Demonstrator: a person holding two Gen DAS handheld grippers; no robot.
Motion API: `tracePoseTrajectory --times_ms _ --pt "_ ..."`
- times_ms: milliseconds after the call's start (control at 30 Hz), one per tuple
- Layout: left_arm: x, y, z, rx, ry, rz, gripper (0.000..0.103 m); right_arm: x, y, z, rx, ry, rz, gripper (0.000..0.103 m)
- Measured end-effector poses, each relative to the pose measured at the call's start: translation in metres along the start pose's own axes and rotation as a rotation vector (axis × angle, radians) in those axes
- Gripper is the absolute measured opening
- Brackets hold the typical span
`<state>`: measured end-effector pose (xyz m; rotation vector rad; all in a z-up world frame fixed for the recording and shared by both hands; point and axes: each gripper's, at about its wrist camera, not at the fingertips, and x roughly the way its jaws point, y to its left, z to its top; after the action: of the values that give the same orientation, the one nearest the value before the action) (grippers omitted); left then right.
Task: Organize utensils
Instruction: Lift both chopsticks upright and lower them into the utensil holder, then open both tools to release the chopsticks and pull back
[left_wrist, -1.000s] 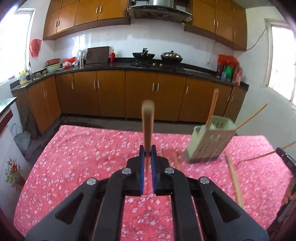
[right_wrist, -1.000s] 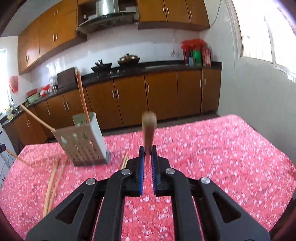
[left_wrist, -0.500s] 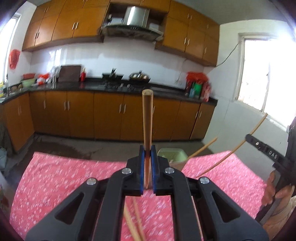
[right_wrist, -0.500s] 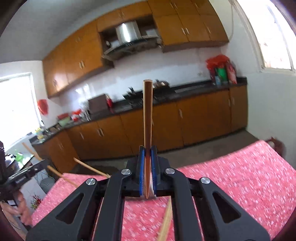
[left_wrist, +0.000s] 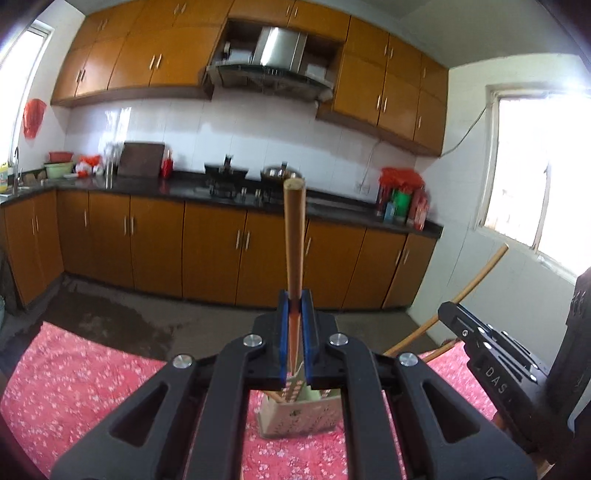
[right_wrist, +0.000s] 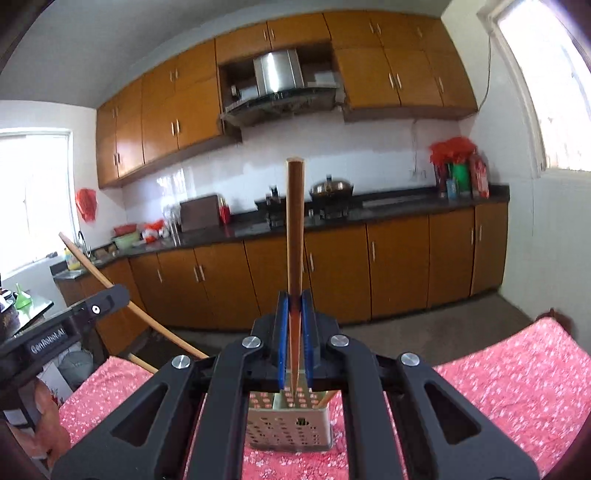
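Note:
My left gripper (left_wrist: 294, 334) is shut on a wooden chopstick (left_wrist: 294, 236) that stands upright, its lower tip over the pale green perforated utensil holder (left_wrist: 299, 417) on the red floral tablecloth. My right gripper (right_wrist: 294, 334) is shut on another wooden chopstick (right_wrist: 295, 229), also upright, its tip over the same holder (right_wrist: 290, 424). Each gripper shows in the other's view, the right one (left_wrist: 491, 354) and the left one (right_wrist: 62, 328), each with its chopstick slanting up.
The table with the red floral cloth (left_wrist: 81, 384) fills the foreground. Brown kitchen cabinets (left_wrist: 221, 247) and a dark counter with a stove and pots stand behind. A dark chair back (left_wrist: 576, 350) is at the right edge.
Both grippers tilted up and moved in over the holder, turning their chopsticks upright. The holder now sits directly below both pairs of fingers.

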<state>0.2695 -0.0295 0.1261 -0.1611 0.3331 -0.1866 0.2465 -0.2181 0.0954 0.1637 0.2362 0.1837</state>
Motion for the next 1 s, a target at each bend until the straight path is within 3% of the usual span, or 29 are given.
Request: tracePoseTrajectory --times_ms 133,267,333,567,733,833,900,1000 --pt "0.024 0.006 -0.015 -0.016 0.059 -0.002 0.008 0.014 -0.005 -0.011 0.014 0.052 0.002 0.008" --pt "0.027 0.013 -0.017 -0.026 0.060 -0.002 0.010 0.014 -0.009 -0.012 0.026 0.067 0.007 0.012" --pt "0.021 0.017 -0.015 -0.030 0.051 -0.005 0.014 0.009 -0.009 -0.010 0.032 0.062 0.005 0.030" --pt "-0.020 0.024 -0.002 -0.042 -0.018 0.006 0.026 -0.023 -0.011 0.003 0.040 0.004 -0.002 0.033" --pt "-0.063 0.041 -0.014 -0.013 -0.034 0.072 0.033 -0.055 -0.030 -0.004 0.044 0.001 -0.072 0.033" --pt "-0.079 0.062 -0.041 0.004 0.005 0.132 0.033 -0.063 -0.051 -0.031 0.072 0.074 -0.128 0.033" --pt "-0.081 0.075 -0.061 0.017 0.048 0.160 0.033 -0.056 -0.065 -0.060 0.078 0.175 -0.161 0.033" --pt "-0.073 0.099 -0.102 0.038 0.164 0.228 0.033 -0.038 -0.081 -0.113 0.106 0.363 -0.166 0.020"
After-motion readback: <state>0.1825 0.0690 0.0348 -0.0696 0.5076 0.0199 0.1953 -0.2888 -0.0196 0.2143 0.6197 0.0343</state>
